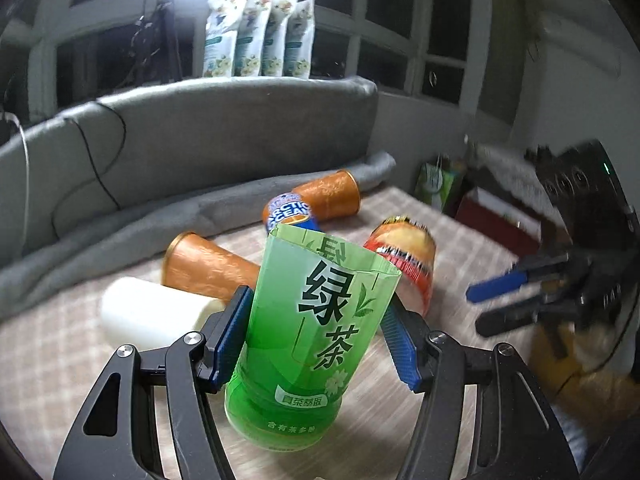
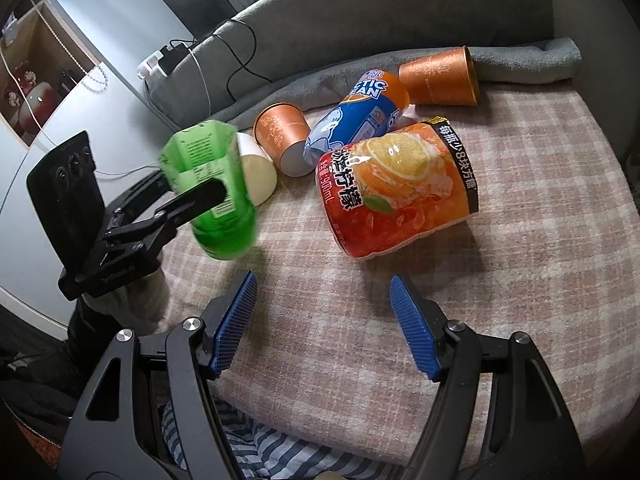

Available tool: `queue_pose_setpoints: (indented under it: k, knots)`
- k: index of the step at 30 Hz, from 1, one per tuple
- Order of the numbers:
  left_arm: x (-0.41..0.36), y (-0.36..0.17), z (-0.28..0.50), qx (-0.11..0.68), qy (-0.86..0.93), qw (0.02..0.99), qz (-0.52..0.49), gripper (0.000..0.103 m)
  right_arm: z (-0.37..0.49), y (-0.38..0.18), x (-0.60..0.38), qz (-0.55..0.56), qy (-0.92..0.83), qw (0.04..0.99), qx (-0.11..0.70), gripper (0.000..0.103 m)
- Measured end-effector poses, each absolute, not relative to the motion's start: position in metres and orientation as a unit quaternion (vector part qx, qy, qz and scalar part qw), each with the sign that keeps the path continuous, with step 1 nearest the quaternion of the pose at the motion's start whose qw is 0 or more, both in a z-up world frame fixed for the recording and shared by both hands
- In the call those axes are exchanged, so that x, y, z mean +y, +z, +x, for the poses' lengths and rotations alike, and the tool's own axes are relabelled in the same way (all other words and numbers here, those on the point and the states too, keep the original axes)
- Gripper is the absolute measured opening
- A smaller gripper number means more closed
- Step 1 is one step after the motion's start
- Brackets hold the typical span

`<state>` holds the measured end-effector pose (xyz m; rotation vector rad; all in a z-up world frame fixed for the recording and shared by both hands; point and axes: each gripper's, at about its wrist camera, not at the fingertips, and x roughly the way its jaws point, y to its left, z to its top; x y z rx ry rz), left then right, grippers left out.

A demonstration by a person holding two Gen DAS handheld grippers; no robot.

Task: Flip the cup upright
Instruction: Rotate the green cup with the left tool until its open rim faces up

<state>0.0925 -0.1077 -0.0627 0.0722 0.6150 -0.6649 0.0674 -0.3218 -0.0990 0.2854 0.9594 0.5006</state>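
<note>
The left hand-held gripper [image 1: 316, 332] is clenched on the green see-through plastic cup cut from a tea bottle [image 1: 308, 336]. Its blue ridged pads [image 1: 230, 334] press the cup's two sides in the lower middle of the left wrist view. The cup's cut, open edge points up and away, and its round bottom points down toward the camera. In the right wrist view the same cup [image 2: 214, 190] sits at middle left, tilted, just over the checked pink-and-cream cloth [image 2: 500, 280]; I cannot tell if it touches the cloth.

The right hand-held gripper [image 2: 324, 320] is released, with its fingers wide apart and nothing between them. It hangs over a bare part of the cloth at the bottom of its view, and there is free room ahead of it.

Behind the green cup, other cups lie on their sides close together: an orange-label cut bottle with a lemon picture [image 2: 396, 192], a blue-and-orange cut bottle [image 2: 356, 120], two copper-coloured paper cups [image 2: 282, 136] [image 2: 440, 76] and a white plastic cup [image 2: 258, 168]. The white cup is just beside the green one. The far copper cup lies at the cloth's back edge, against a rolled grey blanket [image 2: 528, 60].
</note>
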Motion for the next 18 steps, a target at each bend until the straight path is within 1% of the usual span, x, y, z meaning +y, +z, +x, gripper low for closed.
queue_pose_setpoints:
  k: [3,8,18]
  knots:
    - [-0.112,-0.07,0.095,0.301,-0.319,0.899,0.004,0.063,0.066,-0.098,-0.324,0.137,0.237,0.849,0.453,0.072]
    - [-0.107,-0.08,0.098,0.311,-0.304,0.9,-0.017,0.063,0.062,-0.097,-0.326,0.135,0.233,0.851,0.45,0.072]
    - [-0.095,-0.082,0.092,0.316,-0.295,0.902,-0.018,0.062,0.059,-0.097,-0.325,0.139,0.237,0.852,0.447,0.072]
